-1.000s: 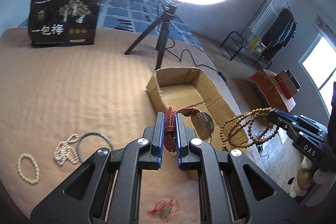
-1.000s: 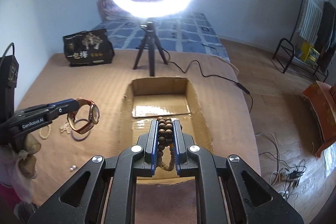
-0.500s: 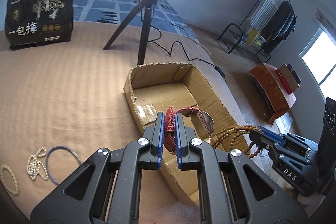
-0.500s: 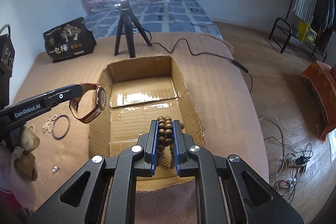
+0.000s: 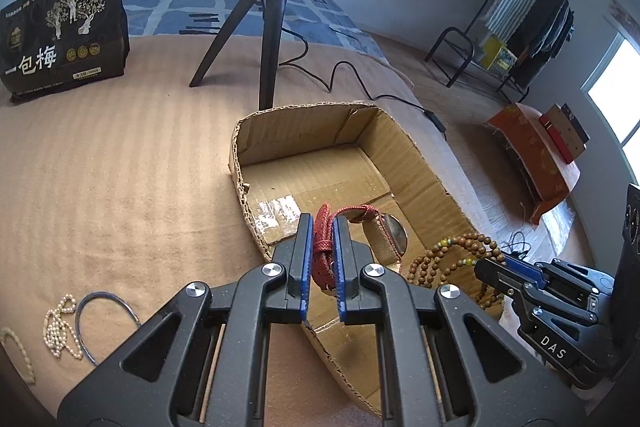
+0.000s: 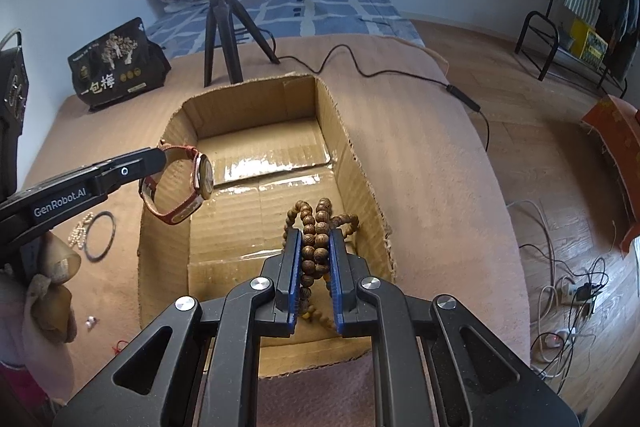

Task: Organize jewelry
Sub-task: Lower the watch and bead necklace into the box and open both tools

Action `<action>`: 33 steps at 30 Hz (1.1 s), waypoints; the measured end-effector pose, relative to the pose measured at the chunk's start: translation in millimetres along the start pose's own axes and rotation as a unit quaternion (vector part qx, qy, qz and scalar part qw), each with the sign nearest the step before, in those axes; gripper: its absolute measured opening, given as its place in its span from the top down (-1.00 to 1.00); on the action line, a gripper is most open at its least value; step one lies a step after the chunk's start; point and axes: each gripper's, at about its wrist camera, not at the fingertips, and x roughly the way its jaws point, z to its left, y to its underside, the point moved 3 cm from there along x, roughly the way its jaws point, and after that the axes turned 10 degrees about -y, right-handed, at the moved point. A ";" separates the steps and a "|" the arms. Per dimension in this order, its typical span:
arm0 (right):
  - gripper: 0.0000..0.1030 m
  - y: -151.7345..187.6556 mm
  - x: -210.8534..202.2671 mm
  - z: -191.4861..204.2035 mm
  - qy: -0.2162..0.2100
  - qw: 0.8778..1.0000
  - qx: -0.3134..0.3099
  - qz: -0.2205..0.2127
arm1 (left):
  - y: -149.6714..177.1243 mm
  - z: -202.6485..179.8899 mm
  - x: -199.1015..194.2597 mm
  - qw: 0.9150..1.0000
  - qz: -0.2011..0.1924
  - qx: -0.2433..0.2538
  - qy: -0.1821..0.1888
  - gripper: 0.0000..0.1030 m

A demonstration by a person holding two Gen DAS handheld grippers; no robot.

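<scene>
An open cardboard box (image 5: 404, 143) (image 6: 360, 167) lies on the tan blanket. My left gripper (image 5: 321, 227) is shut on the red strap of a wristwatch (image 5: 390, 233), which hangs over the box's left part; from the right wrist the same gripper (image 6: 158, 157) holds the watch (image 6: 202, 175) above the left wall. My right gripper (image 6: 314, 243) is shut on a brown wooden bead string (image 6: 316, 215) over the box's inside; in the left wrist view that gripper (image 5: 486, 269) carries the beads (image 5: 448, 255) by the right wall.
On the blanket left of the box lie a pearl string (image 5: 60, 327), a dark bangle (image 5: 102, 319) (image 6: 102, 235) and a second pearl bracelet (image 5: 16, 355). A ring-light tripod (image 5: 272, 27) with its cable and a black bag (image 5: 64, 31) stand behind the box.
Both grippers have come down and forward over the box with the watch and the beads still gripped. The box now looks larger in both views.
</scene>
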 end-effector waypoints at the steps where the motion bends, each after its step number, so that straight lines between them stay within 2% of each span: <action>1: 0.78 0.6 1.0 -0.1 -0.001 1.000 0.001 0.001 | 0.2 -0.8 0.6 1.000 0.001 0.003 -0.001 0.85; 6: 0.75 1.8 1.4 0.2 -0.004 1.000 0.003 0.003 | -0.5 -3.4 -1.4 1.000 -0.001 0.005 -0.001 0.85; 8: 0.58 1.9 0.9 0.7 -0.005 1.000 0.004 0.006 | -1.5 -4.1 -3.3 1.000 0.000 0.004 0.002 0.85; 11: -0.19 1.6 -3.9 2.8 -0.001 1.000 -0.002 -0.004 | -2.4 -4.4 -7.4 1.000 -0.002 0.007 0.000 0.84; 12: -0.26 1.1 -5.6 3.8 0.001 1.000 -0.004 -0.008 | -2.3 -4.1 -8.0 1.000 -0.002 0.008 0.000 0.83; 27: -0.27 5.8 -20.1 18.9 -0.005 1.000 -0.005 -0.016 | 3.3 5.0 -35.7 0.999 -0.017 0.021 -0.018 0.81; 29: -0.27 6.0 -25.2 23.1 -0.006 1.000 -0.007 -0.020 | 4.5 6.6 -42.2 0.999 -0.021 0.023 -0.023 0.63; 30: -0.27 5.8 -26.6 24.6 -0.007 1.000 -0.008 -0.022 | 4.8 8.4 -47.5 0.999 -0.026 0.024 -0.026 0.42; 31: -0.27 5.9 -29.3 27.4 -0.009 1.000 -0.009 -0.024 | 5.4 9.8 -51.6 0.999 -0.030 0.024 -0.026 0.34; 33: -0.27 6.2 -33.5 32.5 -0.013 0.999 -0.013 -0.027 | 6.5 14.0 -60.9 0.999 -0.037 0.023 -0.029 0.34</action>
